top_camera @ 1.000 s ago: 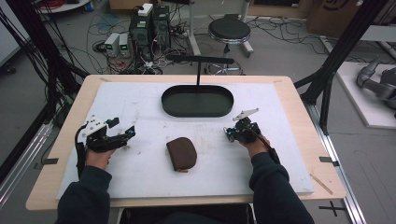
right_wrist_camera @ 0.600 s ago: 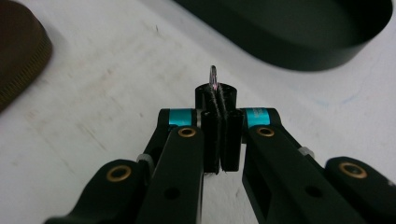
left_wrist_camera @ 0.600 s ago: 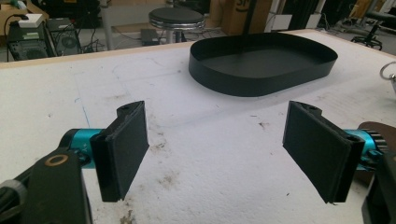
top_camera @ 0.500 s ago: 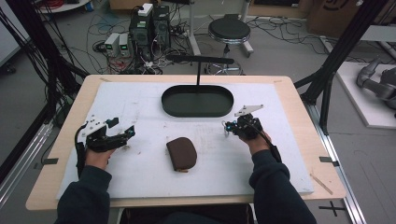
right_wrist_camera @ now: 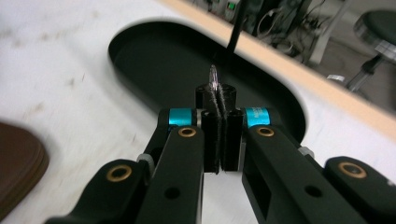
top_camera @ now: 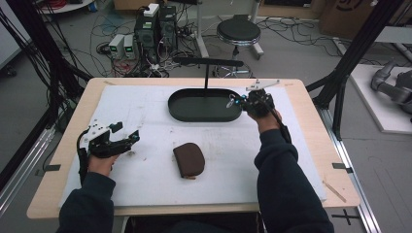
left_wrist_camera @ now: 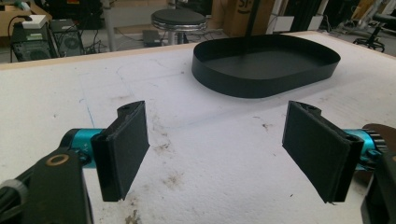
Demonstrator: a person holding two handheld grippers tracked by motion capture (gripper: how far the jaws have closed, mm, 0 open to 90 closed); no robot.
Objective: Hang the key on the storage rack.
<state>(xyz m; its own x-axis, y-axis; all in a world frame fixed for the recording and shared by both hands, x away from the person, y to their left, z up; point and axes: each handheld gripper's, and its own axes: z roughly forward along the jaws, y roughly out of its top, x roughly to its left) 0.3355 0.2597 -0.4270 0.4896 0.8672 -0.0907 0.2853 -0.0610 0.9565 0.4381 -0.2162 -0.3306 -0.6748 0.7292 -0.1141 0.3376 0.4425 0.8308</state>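
A brown pouch [top_camera: 189, 159] lies flat on the white mat, front of centre; its edge is visible at the left of the right gripper view [right_wrist_camera: 18, 158]. A black oval tray [top_camera: 204, 105] sits at the back centre. My right gripper [top_camera: 232, 102] hovers over the tray's right end, shut on a thin clear piece [right_wrist_camera: 214, 77] that sticks up between the pads; what the piece is, I cannot tell. My left gripper [top_camera: 127, 141] rests low at the front left, open wide, with nothing between its pads [left_wrist_camera: 126, 147]. It faces the tray [left_wrist_camera: 266, 86].
A black stand with a crossbar [top_camera: 208, 62] rises just behind the tray. The white mat [top_camera: 291, 160] carries brown smudges. Beyond the table's far edge are a stool [top_camera: 238, 31], computers and cables on the floor.
My right gripper has moved from the mat's right middle back and up to the tray's right end, still shut. The left gripper and the pouch have stayed put.
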